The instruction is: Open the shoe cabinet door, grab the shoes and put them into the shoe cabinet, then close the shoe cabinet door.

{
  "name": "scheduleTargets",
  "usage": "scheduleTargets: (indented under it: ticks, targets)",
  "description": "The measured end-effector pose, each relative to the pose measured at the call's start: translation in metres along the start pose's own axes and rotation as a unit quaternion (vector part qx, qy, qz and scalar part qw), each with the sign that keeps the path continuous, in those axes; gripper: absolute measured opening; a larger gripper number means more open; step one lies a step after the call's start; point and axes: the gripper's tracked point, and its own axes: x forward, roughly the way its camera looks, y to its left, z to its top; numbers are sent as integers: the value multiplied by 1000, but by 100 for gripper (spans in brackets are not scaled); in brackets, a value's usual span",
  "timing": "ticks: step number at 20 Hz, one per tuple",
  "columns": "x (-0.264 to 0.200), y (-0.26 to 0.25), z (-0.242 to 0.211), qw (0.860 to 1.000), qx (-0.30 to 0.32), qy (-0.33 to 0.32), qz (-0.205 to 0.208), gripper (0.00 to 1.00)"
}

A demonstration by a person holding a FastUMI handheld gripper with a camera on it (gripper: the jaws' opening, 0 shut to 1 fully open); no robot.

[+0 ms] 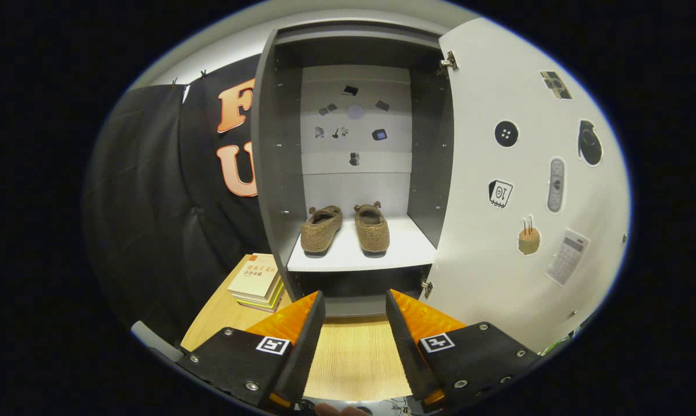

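The pair of brown fuzzy fabric slippers (345, 229) is already sitting side by side on the white shelf (408, 254) inside the tall grey shoe cabinet (272, 173). The white sticker-covered cabinet door (515, 231) is standing wide open, probably light and stiff; pushing its flat face or free edge should be swinging it shut. The gripper (354, 312) is hovering over the wooden table (353, 358), jaws parted and gripping nothing.

tiny stickers (353, 115) on cabinet back, designs unreadable
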Motion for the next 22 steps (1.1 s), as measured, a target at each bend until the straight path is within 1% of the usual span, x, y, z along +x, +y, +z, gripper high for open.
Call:
scheduleTargets:
  ticks: [4,8,12,15,19,22]
  targets:
    - [-47,-13,-6,998,-7,-14,56,72]
    - [-100,-54,-28,994,-17,-15,105,73]
    - [-148,-86,-45,984,3,-37,173,73]
    - [-159,-120,-42,983,19,-35,177,73]
    - [-167,-175,-31,980,53,-64,179,73]
    - [-159,-220,-26,982,71,-79,154,74]
